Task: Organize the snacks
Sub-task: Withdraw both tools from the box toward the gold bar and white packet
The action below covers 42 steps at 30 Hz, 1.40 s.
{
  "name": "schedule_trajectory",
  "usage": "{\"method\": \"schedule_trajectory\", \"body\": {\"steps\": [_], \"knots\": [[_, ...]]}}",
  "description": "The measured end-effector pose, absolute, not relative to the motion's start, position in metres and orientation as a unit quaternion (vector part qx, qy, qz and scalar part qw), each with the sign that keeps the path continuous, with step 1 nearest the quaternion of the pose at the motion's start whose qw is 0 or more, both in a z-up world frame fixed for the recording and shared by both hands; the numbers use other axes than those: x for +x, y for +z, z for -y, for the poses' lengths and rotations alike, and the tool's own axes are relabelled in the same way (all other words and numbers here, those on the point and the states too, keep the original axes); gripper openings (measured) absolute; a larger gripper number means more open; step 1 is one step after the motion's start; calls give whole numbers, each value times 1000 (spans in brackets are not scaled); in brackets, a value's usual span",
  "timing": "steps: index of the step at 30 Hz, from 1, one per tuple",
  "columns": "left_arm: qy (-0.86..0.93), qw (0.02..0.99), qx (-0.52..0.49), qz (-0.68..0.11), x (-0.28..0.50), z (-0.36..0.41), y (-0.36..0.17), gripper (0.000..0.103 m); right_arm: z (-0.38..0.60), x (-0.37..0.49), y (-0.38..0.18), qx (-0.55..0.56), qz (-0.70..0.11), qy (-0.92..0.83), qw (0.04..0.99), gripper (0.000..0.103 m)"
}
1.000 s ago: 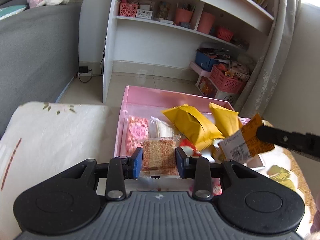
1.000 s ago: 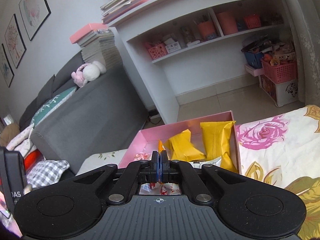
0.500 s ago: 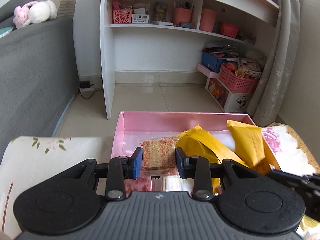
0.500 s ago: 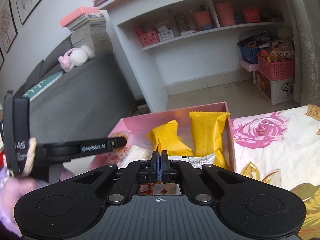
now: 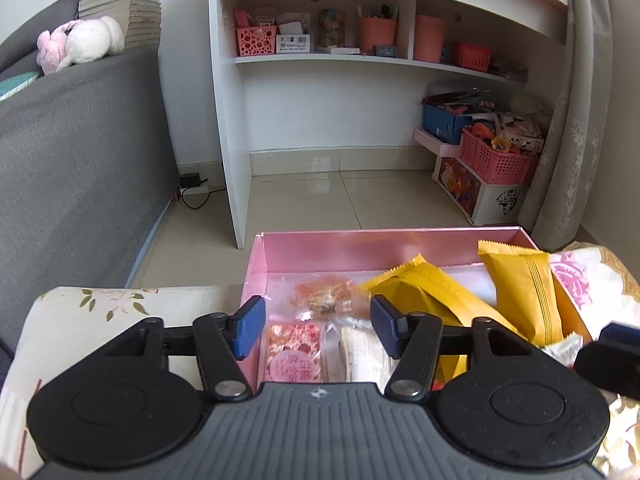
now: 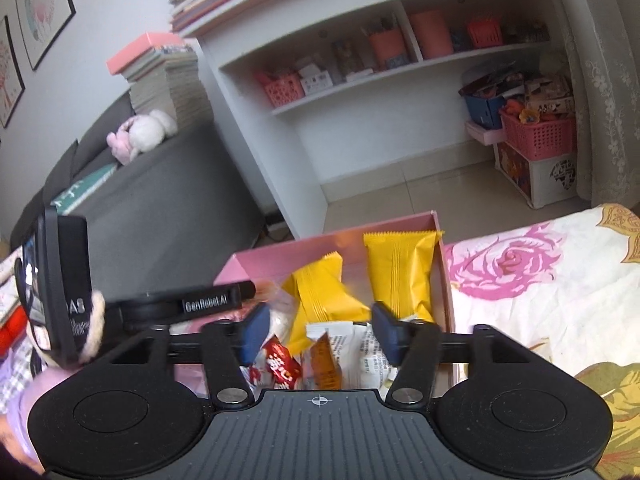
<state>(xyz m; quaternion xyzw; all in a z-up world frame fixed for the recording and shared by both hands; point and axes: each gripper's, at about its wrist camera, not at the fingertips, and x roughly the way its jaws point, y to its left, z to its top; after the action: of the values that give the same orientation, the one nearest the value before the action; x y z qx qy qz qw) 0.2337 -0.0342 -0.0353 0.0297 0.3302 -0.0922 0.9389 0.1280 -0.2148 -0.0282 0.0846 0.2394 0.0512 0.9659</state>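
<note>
Pink box, yellow packets, seemingly rose-print cloth

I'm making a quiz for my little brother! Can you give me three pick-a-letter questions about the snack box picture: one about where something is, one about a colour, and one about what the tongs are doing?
1. Where do the yellow packets lie?
A. on the sofa
B. inside the pink box
C. on the floor

2. What colour is the square snack with a round label in the box's near left corner?
A. green
B. black
C. pink and red

3. How are the left tongs?
A. open, holding nothing
B. shut on a packet
C. out of view

Answers: 1 B, both packets rest within the box walls. 2 C, its wrapper shows pink and red between the fingers. 3 A, the blue pads stand wide apart with only air between them.
</note>
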Motion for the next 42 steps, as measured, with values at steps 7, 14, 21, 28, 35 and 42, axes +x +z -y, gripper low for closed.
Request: {"method": "schedule_trajectory", "body": {"steps": [7, 14, 21, 28, 35, 42], "knots": [[-89, 937, 17, -338, 220, 25, -29, 72, 209, 115, -18, 69, -241, 54, 967, 68], [-90, 935, 13, -343, 196, 15, -22, 81, 206, 93, -11, 54, -245, 53, 967, 80], [-91, 928, -4, -360, 166, -4, -18, 91, 204, 69, -8, 32, -259, 49, 964, 87], [-75, 924, -5, -374, 140, -21, -15, 99, 200, 49, -8, 18, -279, 43, 959, 92], [-57, 916, -25, -395, 111, -35, -25, 102, 196, 28, -14, -13, -281, 26, 959, 97], [-51, 919, -35, -390, 89, -45, -39, 103, 200, 11, -32, -55, -277, -3, 959, 97]]}}
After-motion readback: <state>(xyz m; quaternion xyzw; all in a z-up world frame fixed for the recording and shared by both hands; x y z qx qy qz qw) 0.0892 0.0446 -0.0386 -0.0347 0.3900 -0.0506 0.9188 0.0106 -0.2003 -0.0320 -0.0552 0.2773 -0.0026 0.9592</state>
